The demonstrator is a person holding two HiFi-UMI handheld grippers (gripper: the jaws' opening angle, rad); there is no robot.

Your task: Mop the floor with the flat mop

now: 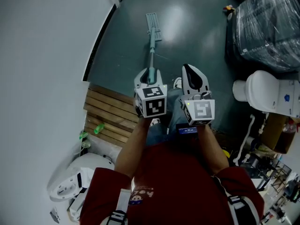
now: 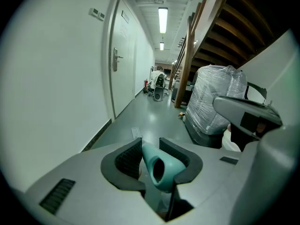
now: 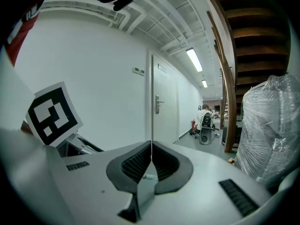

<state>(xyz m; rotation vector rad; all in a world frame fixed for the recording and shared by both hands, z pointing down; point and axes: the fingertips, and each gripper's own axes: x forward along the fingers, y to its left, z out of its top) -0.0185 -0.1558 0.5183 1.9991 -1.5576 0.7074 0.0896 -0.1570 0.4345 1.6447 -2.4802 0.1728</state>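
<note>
Flat mop (image 1: 152, 46): one, head on floor (image 1: 197, 27) | left gripper (image 1: 149, 76) forward, clamping its handle end | right gripper (image 1: 191, 71) alongside, jaws pressed together, empty

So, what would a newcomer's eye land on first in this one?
The teal flat mop first: it runs up the dark green floor in the middle of the head view, its handle end clamped in the left gripper. Beside it the right gripper has its jaws together on nothing. Next a big plastic-wrapped load at the upper right, with a white toilet just below it.
</note>
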